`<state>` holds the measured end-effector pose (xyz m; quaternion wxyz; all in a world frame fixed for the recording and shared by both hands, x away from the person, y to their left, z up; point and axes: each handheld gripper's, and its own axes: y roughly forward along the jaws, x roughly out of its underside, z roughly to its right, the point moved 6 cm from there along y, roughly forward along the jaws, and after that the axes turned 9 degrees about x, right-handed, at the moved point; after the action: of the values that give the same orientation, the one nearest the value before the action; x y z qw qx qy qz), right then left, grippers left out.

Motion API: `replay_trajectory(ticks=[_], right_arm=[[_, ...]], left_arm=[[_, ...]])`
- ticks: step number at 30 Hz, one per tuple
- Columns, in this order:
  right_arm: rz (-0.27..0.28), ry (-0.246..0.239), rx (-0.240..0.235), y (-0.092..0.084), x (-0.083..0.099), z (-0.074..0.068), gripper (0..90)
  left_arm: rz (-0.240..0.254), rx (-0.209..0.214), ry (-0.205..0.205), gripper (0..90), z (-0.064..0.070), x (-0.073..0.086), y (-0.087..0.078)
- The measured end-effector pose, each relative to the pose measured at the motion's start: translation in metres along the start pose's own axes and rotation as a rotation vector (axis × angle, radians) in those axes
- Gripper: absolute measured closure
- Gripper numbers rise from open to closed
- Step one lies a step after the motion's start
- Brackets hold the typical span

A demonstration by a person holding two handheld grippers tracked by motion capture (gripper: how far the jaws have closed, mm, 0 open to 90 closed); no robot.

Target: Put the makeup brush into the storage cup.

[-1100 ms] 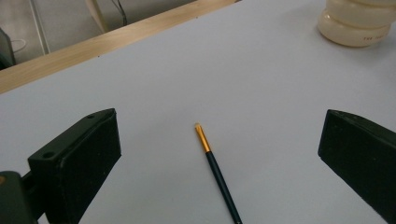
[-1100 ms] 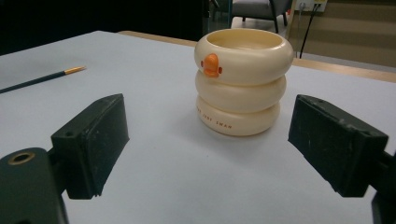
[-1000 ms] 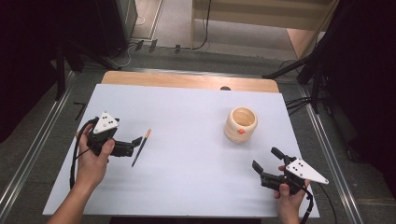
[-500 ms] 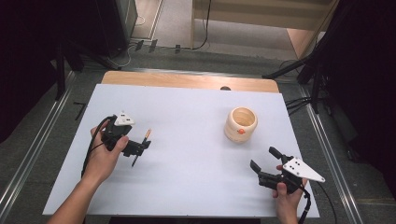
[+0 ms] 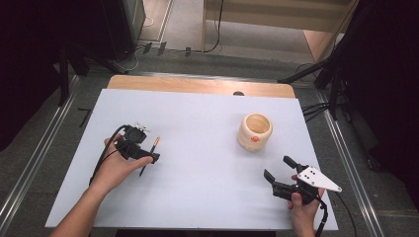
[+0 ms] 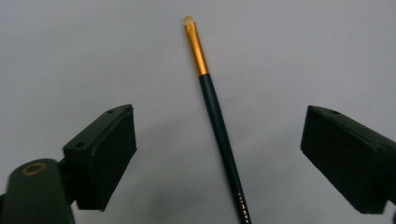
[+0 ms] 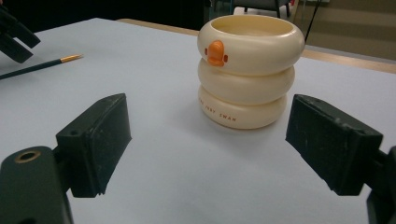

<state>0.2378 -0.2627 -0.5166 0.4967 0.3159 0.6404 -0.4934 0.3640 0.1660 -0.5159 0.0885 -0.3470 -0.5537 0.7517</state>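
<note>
A thin brush (image 5: 149,154) with a dark handle and a gold ferrule lies on the white sheet at the left. My left gripper (image 5: 148,158) points down over it. In the left gripper view the brush (image 6: 215,116) runs between the two pads without touching either; the jaws have just been closing a little and stand open. A cream ringed cup (image 5: 254,132) with an orange duck beak stands at the right. My right gripper (image 5: 278,168) rests open near the front edge, aimed at the cup (image 7: 247,70), which stands beyond its fingertips.
The white sheet (image 5: 197,123) covers a wooden table whose bare edge (image 5: 197,85) shows at the back. Metal rails run along both sides. Cables trail from each gripper. Wide free surface lies between the brush and the cup.
My left hand has moved right and down, from beside the brush to over it, and the gripper now tips down onto it. The right hand has stayed put.
</note>
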Motion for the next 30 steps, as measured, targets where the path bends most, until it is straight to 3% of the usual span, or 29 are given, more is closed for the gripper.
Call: replay_trajectory(ticks=[5, 11, 21, 26, 30], right_arm=[[-0.006, 0.001, 0.004, 0.0, 0.001, 0.001, 14.4], [-0.016, 0.0, 0.013, 0.001, 0.001, 0.001, 14.5], [-0.035, -0.009, 0.025, 0.004, 0.004, -0.002, 14.6], [-0.048, -0.008, 0.03, 0.006, 0.006, -0.002, 14.6], [-0.05, -0.009, 0.031, 0.008, 0.006, -0.002, 14.6]], left_arm=[[-0.054, 0.01, -0.012, 16.5, 0.0, 0.002, 0.005], [-0.084, 0.024, -0.014, 37.1, 0.001, 0.003, 0.009], [-0.129, -0.049, -0.047, 55.1, -0.001, 0.002, 0.012], [-0.155, -0.074, -0.07, 58.7, 0.0, -0.001, 0.013], [-0.178, -0.069, -0.064, 68.9, 0.005, -0.002, 0.014]])
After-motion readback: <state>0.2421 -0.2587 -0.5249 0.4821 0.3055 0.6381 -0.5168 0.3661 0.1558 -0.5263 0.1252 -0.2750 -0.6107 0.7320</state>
